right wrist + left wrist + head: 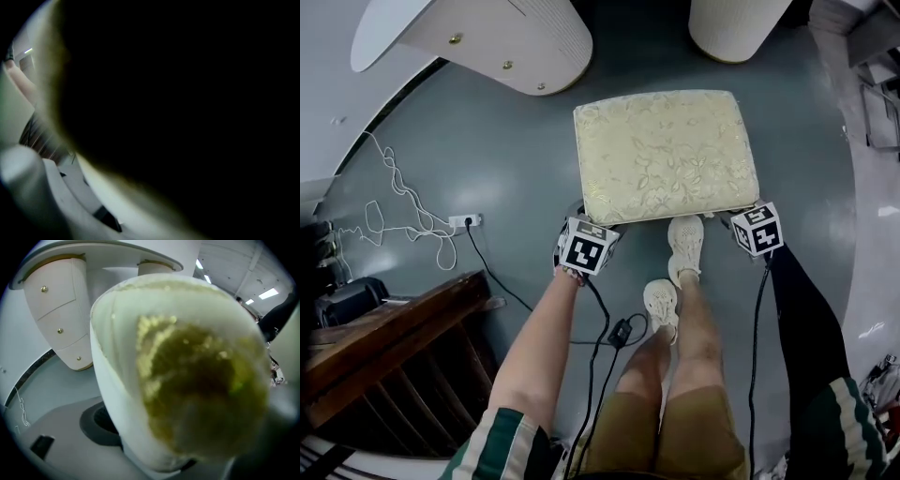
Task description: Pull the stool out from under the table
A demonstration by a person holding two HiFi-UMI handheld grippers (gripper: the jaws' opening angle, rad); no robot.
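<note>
**Stool clear of the table, both grippers at its near corners**

In the head view, the stool (666, 155) stands on the grey floor (516, 159), its cream-gold cushion fully exposed. The white table (487, 37) lies at 11 o'clock from it, apart from it. The left gripper (581, 223) meets the stool's 7 o'clock corner and the right gripper (739, 221) meets its 5 o'clock corner. The person's shoes (684, 239) stand between the two grippers. In the left gripper view the stool corner (187, 380) fills the space between the jaws, which are closed onto it. In the right gripper view the stool (187, 93) blacks out nearly everything. One pale jaw shows at 7 o'clock against the stool's edge, so the jaw gap cannot be read.
</note>
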